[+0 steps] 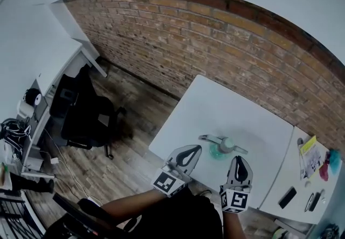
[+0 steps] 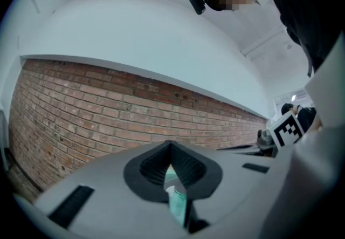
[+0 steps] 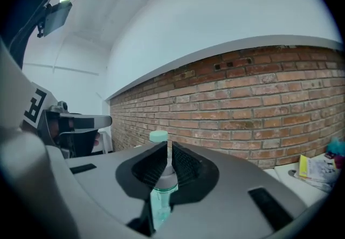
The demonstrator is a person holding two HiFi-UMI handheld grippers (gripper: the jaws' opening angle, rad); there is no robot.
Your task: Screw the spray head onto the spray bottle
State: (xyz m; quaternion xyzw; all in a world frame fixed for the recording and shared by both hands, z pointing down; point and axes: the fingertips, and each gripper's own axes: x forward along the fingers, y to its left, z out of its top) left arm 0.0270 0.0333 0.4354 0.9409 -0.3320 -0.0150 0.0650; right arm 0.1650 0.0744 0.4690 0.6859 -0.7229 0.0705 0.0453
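A teal spray bottle [image 1: 218,151] stands on the white table [image 1: 215,108] between my two grippers. In the right gripper view its mint spray head [image 3: 159,136] rises above the jaws, over a pale collar [image 3: 167,181]. My right gripper [image 3: 168,149] is shut on the thin stem below that head, and in the head view this gripper [image 1: 237,159] sits just right of the bottle. My left gripper [image 1: 197,149] sits just left of it, with the jaws shut tip to tip [image 2: 171,149]. Below those tips the bottle [image 2: 176,202] shows through the gap. Whether they touch it I cannot tell.
A brick wall [image 1: 215,38] runs behind the table. At the right, a second table [image 1: 294,186] carries a yellow packet [image 1: 310,151] and a black phone [image 1: 287,197]. A black office chair [image 1: 86,116] stands on the wood floor at left, next to a cluttered desk [image 1: 21,124].
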